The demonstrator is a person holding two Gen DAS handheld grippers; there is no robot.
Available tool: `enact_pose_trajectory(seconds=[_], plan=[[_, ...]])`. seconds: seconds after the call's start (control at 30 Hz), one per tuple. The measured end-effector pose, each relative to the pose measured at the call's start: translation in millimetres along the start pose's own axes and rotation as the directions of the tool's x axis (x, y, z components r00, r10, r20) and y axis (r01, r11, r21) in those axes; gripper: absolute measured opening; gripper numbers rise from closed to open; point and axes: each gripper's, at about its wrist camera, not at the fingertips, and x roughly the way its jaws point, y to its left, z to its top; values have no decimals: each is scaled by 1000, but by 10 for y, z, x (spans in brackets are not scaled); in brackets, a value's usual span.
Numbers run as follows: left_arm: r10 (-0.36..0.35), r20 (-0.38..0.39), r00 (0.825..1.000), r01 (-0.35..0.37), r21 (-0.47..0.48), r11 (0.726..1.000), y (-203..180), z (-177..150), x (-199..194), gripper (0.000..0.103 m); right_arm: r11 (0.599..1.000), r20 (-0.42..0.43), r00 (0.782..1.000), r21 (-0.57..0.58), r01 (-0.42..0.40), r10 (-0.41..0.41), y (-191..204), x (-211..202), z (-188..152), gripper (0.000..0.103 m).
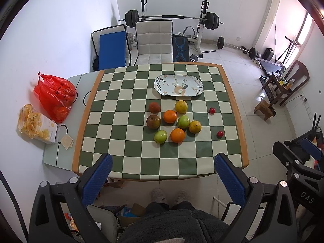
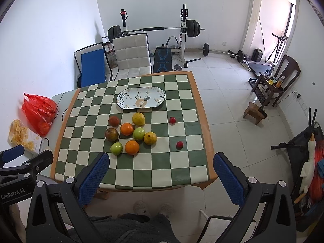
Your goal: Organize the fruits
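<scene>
- The left gripper (image 1: 163, 167) hangs high above the near edge of the table (image 1: 244, 156), its blue-padded jaws spread wide with nothing between them.
- The right gripper (image 2: 161, 167) hangs at a like height just beside it, jaws likewise wide apart and bare.
- A green-and-cream chequered cloth (image 1: 129, 105) with an orange border covers the table.
- An oval plate (image 1: 162, 81) with a floral and deer pattern lies towards the far side of the cloth, bare of fruit.
- Eight fruits sit in a loose cluster at mid-cloth, just nearer than the plate:
- a dull red-brown fruit (image 1: 154, 107) and a yellow citrus (image 1: 181, 106) on the far row;
- a dark brown-green apple (image 1: 153, 122), an orange (image 1: 169, 116), a green apple (image 1: 183, 122) and a second yellow citrus (image 1: 195, 126) across the middle (the green apple touches its neighbours);
- another green apple (image 1: 160, 136) and a second orange (image 1: 177, 135) nearest the grippers.
- Two small red fruits stand apart to the right of the cluster: one (image 1: 211, 110) farther, one (image 1: 220, 134) nearer.
- A red plastic bag (image 1: 53, 93) and a packet of crisps (image 1: 34, 124) rest on the side surface left of the cloth.
- A white padded chair (image 1: 154, 40) stands behind the table.
</scene>
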Motion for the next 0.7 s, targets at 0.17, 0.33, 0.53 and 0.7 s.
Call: enact_pose_trajectory(seconds=[0.17, 0.33, 0.53, 0.7], plan=[[-1, 1, 1000, 1, 0, 1000, 0, -1, 1, 103, 1000, 1, 1000, -1, 0, 0, 1, -4, -2, 103], [-3, 2, 1000, 3, 0, 1000, 2, -1, 0, 103, 1000, 3, 1000, 0, 2, -2, 8, 0, -1, 103], [-1, 3, 1000, 1, 1, 1000, 2, -2, 0, 103, 1000, 2, 1000, 1, 2, -2, -15, -23, -5, 103], [-3, 5, 1000, 3, -1, 1000, 3, -4, -2, 103, 1000, 2, 1000, 0, 1, -1, -6, -14, -6, 103]])
